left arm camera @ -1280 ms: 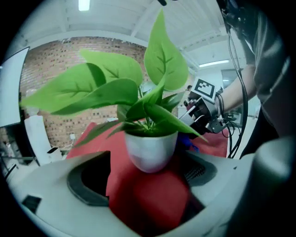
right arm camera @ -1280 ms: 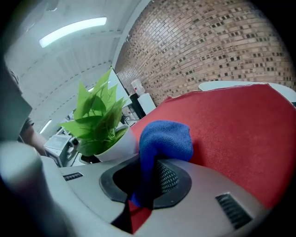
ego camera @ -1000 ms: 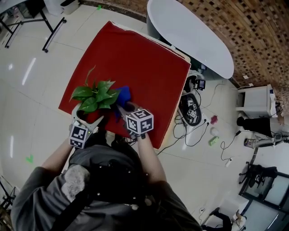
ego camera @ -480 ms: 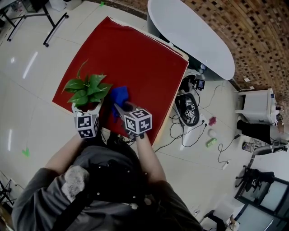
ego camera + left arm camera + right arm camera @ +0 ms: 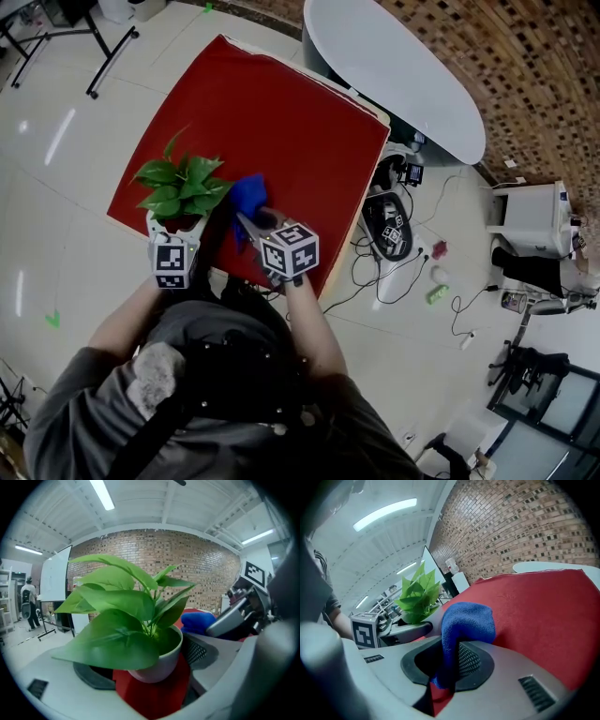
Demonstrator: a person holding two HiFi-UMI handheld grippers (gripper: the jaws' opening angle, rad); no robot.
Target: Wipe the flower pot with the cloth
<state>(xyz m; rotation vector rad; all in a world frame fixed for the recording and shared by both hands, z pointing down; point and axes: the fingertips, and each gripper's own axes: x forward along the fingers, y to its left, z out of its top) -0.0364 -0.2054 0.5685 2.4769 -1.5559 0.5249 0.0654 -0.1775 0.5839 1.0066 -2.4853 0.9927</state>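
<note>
Lab-style workroom: curved brick wall (image 5: 154,550), ceiling strip lights (image 5: 102,494), whiteboard (image 5: 54,573), tiled floor (image 5: 56,141) with loose cables (image 5: 375,272) beside a white oval table (image 5: 394,75).

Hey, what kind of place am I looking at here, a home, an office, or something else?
Probably a lab or office workspace rather than a home: a curved brick wall, a long white oval table, and loose cables and devices lying on the pale tiled floor.
</note>
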